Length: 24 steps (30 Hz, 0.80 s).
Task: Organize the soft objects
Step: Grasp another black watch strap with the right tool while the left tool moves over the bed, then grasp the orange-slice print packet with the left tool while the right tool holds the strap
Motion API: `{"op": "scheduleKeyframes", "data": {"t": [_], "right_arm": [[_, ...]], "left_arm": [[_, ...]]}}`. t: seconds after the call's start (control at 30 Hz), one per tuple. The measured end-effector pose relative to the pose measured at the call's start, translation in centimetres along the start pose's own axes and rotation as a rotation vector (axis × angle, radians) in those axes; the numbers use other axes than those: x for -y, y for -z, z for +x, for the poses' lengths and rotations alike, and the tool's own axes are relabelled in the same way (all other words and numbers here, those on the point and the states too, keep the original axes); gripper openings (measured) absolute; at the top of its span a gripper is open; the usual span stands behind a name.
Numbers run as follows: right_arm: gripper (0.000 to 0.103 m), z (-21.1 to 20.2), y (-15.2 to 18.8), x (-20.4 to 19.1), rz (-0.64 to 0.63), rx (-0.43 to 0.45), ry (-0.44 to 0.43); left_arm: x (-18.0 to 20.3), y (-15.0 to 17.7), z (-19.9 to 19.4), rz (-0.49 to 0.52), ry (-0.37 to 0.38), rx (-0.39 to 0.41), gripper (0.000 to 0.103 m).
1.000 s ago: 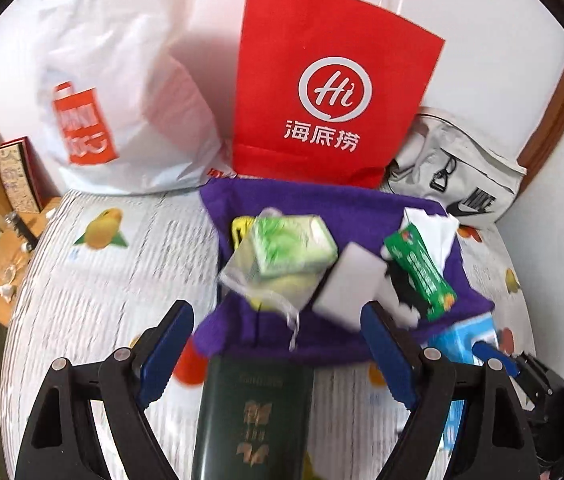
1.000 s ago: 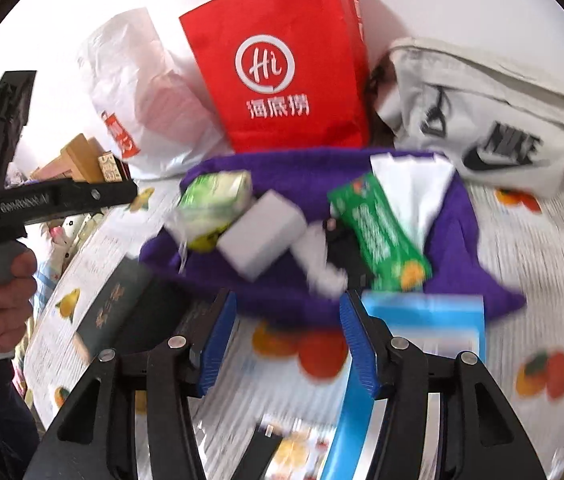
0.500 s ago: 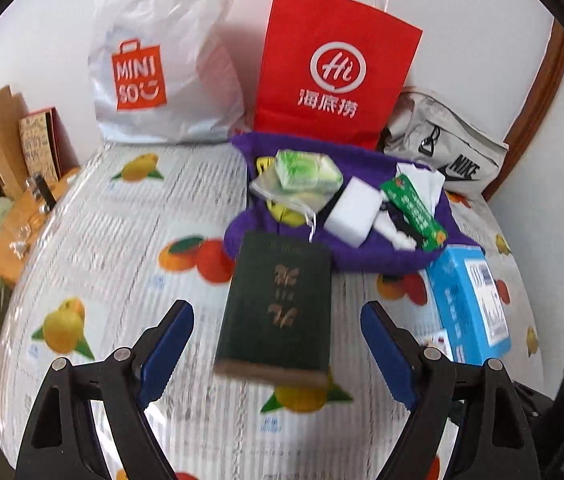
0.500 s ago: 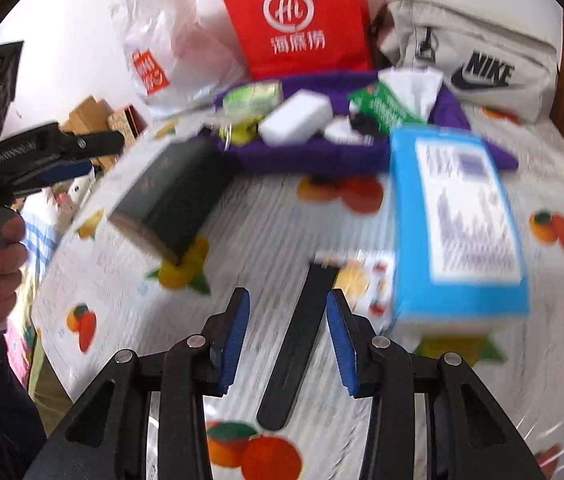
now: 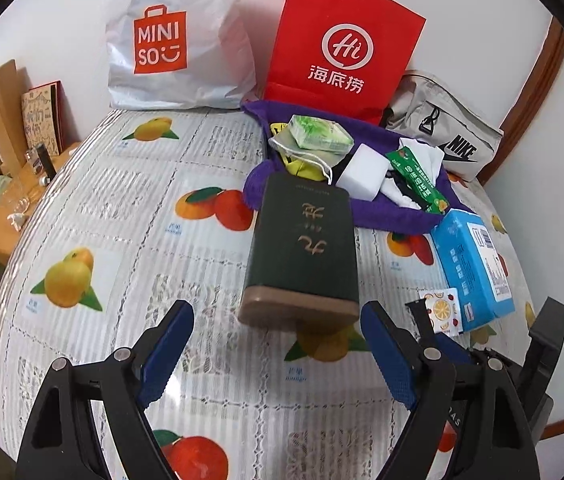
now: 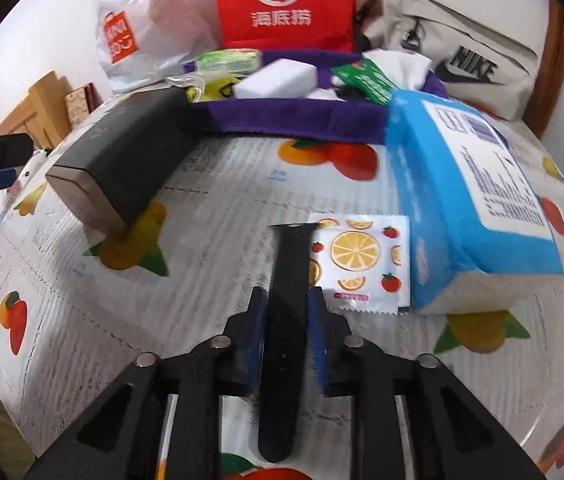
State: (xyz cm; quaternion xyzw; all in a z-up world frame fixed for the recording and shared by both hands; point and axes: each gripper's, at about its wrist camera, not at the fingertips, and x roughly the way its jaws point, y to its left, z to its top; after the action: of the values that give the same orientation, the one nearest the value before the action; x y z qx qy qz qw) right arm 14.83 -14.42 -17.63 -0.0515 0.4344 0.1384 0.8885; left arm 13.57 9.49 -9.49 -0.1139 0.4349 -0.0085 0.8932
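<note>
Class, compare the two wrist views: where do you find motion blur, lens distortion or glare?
Left wrist view: mostly sharp, with the dark green book crisp and fisheye bending at the table edge. Right wrist view: motion blur smears the blue tissue pack and tablecloth print; no strong glare in either view.

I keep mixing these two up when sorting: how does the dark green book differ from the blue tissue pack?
The dark green book is dark, with gold characters on its cover; the blue tissue pack is bright blue with a white printed label. The book lies in front of the open left gripper, near the table's middle; the pack lies further right, beside the fruit-print sachet. Both are box-shaped, lie flat on the fruit-print tablecloth and reach the purple cloth.
</note>
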Motion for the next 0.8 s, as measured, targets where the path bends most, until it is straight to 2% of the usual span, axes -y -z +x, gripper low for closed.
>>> {"op": "scheduleKeyframes", "data": {"t": [0.3,0.63,0.8], "right_arm": [[0.02,-3.0,1.2,0.6,0.036,0.013,-0.102],[0.02,-7.2,4.4,3.6,0.01,0.045,-0.074],[0.02,-7.9,6.1,6.9,0.05,0.044,-0.041]], "left_arm": [[1.5,1.4,-0.8,0.05,0.033,-0.001,0.084],[8.6,3.2,-0.5,0.234,0.105,-0.018,0.085],[12.2,3.9,1.4,0.313,0.091,-0.066,0.085]]}}
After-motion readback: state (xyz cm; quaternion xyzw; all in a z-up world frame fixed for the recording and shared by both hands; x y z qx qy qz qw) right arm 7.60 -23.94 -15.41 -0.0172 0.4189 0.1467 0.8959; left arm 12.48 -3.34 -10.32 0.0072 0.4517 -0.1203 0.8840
